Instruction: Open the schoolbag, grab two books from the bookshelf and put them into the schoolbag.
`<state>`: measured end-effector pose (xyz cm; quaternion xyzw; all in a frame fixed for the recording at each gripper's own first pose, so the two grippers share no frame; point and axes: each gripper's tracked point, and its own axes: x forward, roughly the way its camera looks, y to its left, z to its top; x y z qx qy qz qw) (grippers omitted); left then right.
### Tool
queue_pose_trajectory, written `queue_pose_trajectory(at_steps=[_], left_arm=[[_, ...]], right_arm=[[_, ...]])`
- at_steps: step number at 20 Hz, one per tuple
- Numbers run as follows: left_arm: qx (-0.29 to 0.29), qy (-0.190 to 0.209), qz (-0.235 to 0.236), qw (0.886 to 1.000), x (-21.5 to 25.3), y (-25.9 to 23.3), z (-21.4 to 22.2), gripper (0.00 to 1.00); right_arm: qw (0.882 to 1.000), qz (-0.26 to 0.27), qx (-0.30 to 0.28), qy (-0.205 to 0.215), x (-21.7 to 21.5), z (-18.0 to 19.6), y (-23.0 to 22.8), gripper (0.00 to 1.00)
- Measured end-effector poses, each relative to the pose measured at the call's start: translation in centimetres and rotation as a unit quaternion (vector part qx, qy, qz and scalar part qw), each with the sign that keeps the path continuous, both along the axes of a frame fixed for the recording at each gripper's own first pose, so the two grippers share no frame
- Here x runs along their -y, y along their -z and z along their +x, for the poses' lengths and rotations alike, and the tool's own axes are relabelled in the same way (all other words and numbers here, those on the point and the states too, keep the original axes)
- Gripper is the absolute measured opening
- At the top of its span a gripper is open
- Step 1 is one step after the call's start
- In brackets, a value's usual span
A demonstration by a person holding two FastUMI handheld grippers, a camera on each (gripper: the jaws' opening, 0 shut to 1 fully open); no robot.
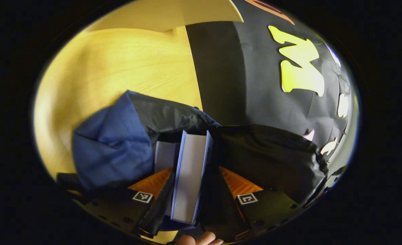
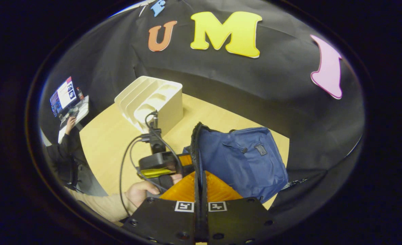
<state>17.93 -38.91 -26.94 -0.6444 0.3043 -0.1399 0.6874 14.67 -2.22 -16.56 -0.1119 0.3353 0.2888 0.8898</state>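
Observation:
My left gripper (image 1: 194,169) is shut on a book (image 1: 189,177) with a blue cover and white page edges, standing on end in the schoolbag's black-lined mouth (image 1: 255,149). A second pale book (image 1: 165,154) sits just left of it inside the bag. The blue schoolbag (image 2: 241,160) lies on the wooden table. My right gripper (image 2: 199,173) is shut on the bag's black opening edge (image 2: 194,143), holding it up. In the right gripper view, the left gripper (image 2: 156,161) and the hand (image 2: 139,192) holding it sit just left of the bag.
A white bookshelf (image 2: 153,98) with slanted dividers stands on the table (image 2: 112,143) behind the left gripper, its slots looking empty. Black cables (image 2: 126,160) loop off the left gripper. A person sits at a laptop (image 2: 63,95) far left. Black cloth walls surround the table.

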Motion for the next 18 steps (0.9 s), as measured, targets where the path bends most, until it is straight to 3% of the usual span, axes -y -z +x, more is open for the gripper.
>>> queue_pose_trajectory(at_steps=[4, 10, 18], left_arm=[[0.007, 0.015, 0.015, 1.0, -3.6, -1.1, -2.5, 0.76], [0.028, 0.044, 0.093, 0.994, -10.6, -2.5, -5.7, 0.76], [0.07, 0.113, 0.276, 0.952, -22.3, -2.8, -10.7, 0.75]], right_arm=[[1.0, 0.0, -0.006, 0.015, 0.3, -0.1, 1.0, 0.01], [0.998, -0.002, -0.014, 0.058, -1.3, 0.2, 2.2, 0.01], [0.99, 0.005, -0.057, 0.127, -4.2, -1.6, 6.1, 0.01]])
